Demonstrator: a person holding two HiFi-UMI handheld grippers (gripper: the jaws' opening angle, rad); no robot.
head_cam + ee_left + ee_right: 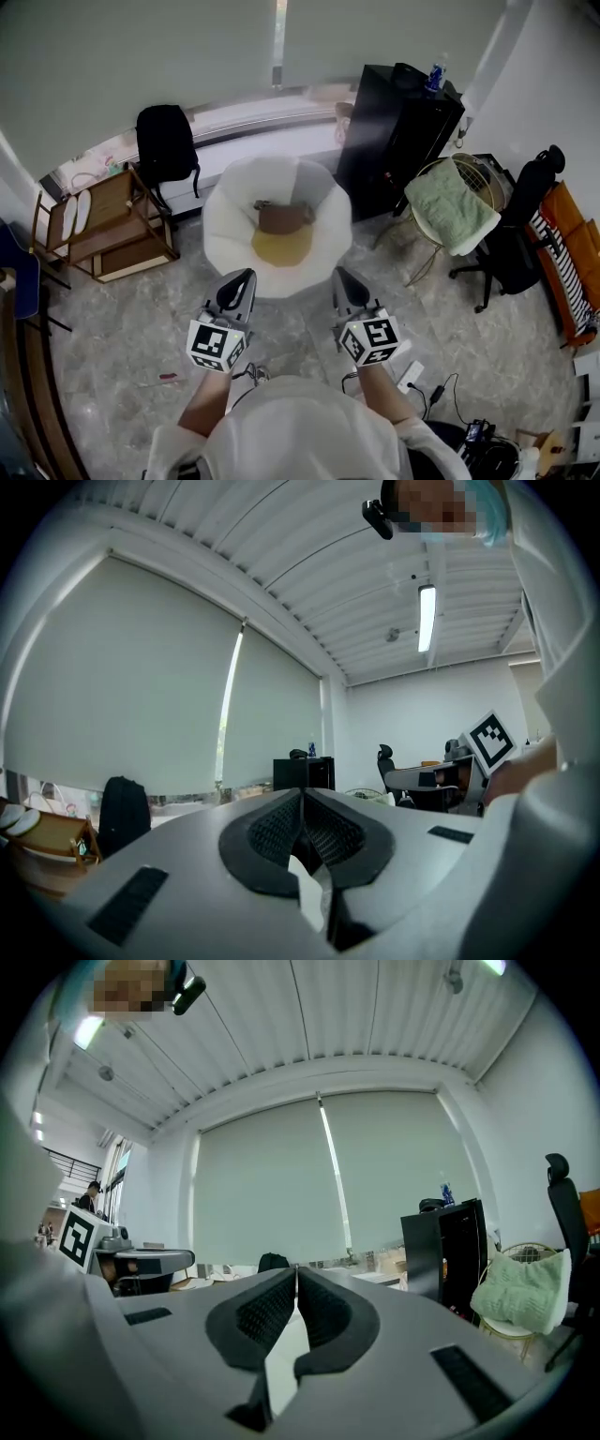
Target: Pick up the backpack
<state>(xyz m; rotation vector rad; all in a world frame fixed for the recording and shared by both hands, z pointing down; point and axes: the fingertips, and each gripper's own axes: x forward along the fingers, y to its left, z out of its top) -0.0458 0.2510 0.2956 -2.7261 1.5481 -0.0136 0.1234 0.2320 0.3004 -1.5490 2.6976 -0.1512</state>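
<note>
The black backpack (166, 142) stands upright against the low window ledge at the back left, beside a wooden shelf. It shows as a dark shape (124, 813) at the left of the left gripper view, and as a small dark hump (273, 1262) just over the jaws in the right gripper view. My left gripper (246, 277) (302, 794) and right gripper (339, 274) (296, 1271) are held level side by side in front of me. Both are far short of the backpack, shut, with nothing between the pads.
A white round chair (225, 220) holding a brown item and a yellow cushion sits directly ahead of the grippers. A wooden shelf (108, 225) stands left. A black cabinet (398, 131), a towel-draped wire stool (455, 206) and an office chair (516, 234) stand right. Cables (422, 380) lie near my feet.
</note>
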